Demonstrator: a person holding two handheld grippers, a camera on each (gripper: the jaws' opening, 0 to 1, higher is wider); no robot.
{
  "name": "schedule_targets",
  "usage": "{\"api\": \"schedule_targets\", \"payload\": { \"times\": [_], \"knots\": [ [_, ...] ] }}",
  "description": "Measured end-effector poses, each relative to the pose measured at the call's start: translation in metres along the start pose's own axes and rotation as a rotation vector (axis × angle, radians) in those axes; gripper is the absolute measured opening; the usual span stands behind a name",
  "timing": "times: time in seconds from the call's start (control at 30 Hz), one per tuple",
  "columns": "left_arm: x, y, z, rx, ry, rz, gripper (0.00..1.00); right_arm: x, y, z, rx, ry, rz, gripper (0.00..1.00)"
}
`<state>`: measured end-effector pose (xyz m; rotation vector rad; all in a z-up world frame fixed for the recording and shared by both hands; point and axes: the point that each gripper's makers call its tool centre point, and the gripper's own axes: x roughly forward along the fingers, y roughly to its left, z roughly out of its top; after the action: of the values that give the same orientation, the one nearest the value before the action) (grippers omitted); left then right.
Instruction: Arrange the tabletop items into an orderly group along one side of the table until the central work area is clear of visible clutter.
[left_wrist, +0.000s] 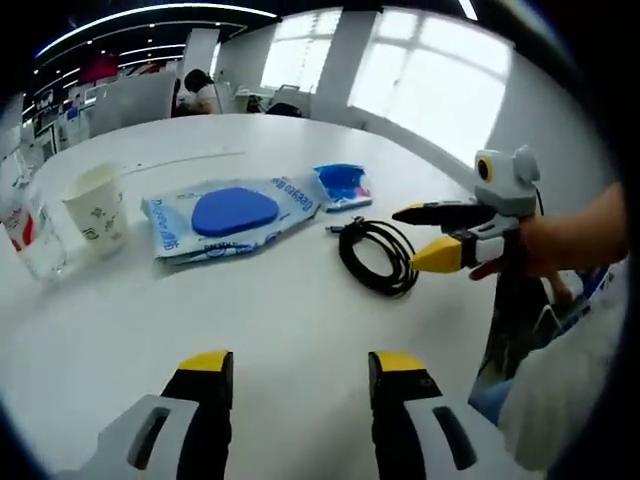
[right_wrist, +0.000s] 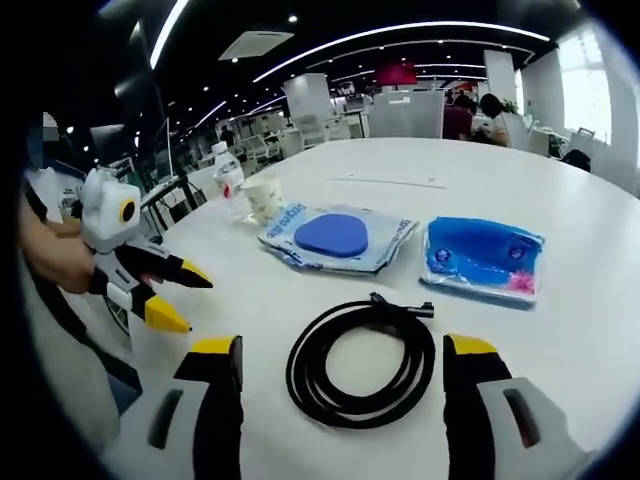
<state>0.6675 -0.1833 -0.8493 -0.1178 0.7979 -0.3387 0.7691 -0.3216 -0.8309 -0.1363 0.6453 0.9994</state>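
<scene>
Bare table (left_wrist: 290, 310) before left tongs; coiled cable (right_wrist: 362, 362) probably blocks right tongs.

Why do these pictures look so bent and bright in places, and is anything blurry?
Left gripper view: the windows are blown out white, the white table curves with the fisheye lens, and the black cable stays sharp. Right gripper view: ceiling light strips bend into arcs, the hall behind is dim, the right hand-held gripper nearest the lens looks oversized, and the coiled cable casts hardly any shadow.
</scene>
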Motion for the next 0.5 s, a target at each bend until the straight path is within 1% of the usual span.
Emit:
{"api": "schedule_targets", "payload": {
  "times": [0.2, 0.4, 0.5],
  "knots": [
    [-0.019, 0.015, -0.013, -0.031, -0.028, 0.029, 0.60, -0.004, 0.006, -0.004, 0.004, -0.003, 0.010, 0.83],
    [-0.034, 0.025, -0.013, -0.057, -0.058, 0.052, 0.64, -0.007, 0.014, -0.002, -0.002, -0.018, 0.027, 0.88],
    [-0.040, 0.029, -0.011, -0.035, -0.070, 0.060, 0.66, -0.010, 0.018, -0.001, 0.002, -0.024, 0.029, 0.89]
  ]
}}
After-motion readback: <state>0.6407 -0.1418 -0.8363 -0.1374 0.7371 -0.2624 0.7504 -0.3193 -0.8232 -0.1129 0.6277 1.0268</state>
